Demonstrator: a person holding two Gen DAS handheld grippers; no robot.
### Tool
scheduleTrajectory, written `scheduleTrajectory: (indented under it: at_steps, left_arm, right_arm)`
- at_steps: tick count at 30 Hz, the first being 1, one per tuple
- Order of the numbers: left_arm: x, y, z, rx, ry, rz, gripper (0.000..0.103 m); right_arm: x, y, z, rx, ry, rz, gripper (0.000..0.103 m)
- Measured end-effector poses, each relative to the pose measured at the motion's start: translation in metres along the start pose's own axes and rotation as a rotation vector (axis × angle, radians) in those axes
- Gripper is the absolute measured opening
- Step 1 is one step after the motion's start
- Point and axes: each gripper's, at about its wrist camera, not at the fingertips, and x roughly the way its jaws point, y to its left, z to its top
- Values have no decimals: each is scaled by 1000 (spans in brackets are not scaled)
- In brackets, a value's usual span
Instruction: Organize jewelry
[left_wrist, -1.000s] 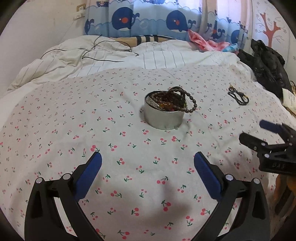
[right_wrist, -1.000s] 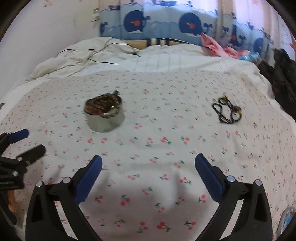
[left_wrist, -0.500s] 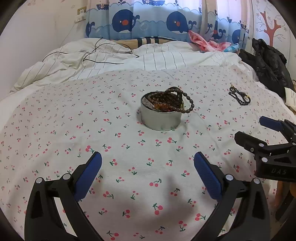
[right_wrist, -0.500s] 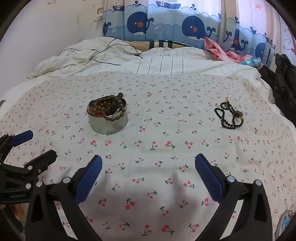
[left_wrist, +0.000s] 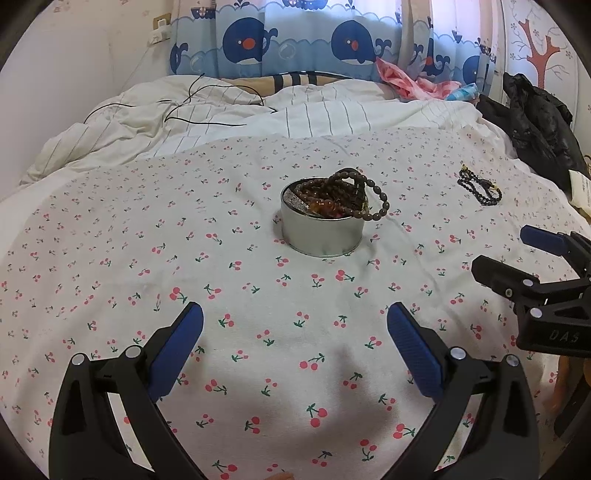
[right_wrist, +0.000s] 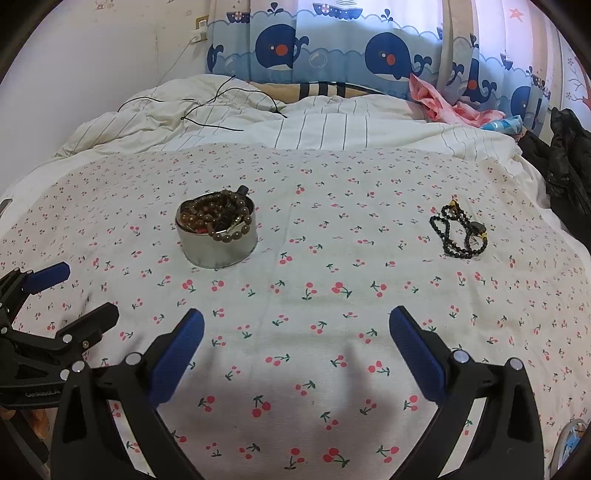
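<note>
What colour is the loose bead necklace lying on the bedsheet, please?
Black, with a few small yellow accents: the loose bead necklace shows best in the right wrist view.

A bed (left_wrist: 110, 258) under a cherry-print sheet (right_wrist: 332, 314) fills the room, a striped white duvet (left_wrist: 332, 114) bunched at its far edge. Behind hang whale-print curtains (right_wrist: 332, 48), backlit by daylight, beside a plain white wall (left_wrist: 74, 74).
</note>
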Motion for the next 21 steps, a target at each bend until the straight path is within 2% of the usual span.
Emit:
scheduleTrajectory:
  at_steps: [12, 16, 21]
  left_arm:
    - [7, 3, -1, -22, 19, 19, 96]
    - [12, 7, 1, -50, 48, 52, 96]
    - [19, 10, 3, -77, 95, 54, 96]
  right_arm:
    - [4, 1, -1, -2, 8, -4, 96]
    - [5, 0, 0, 10, 15, -2, 96]
    - [7, 0, 1, 14, 27, -5, 96]
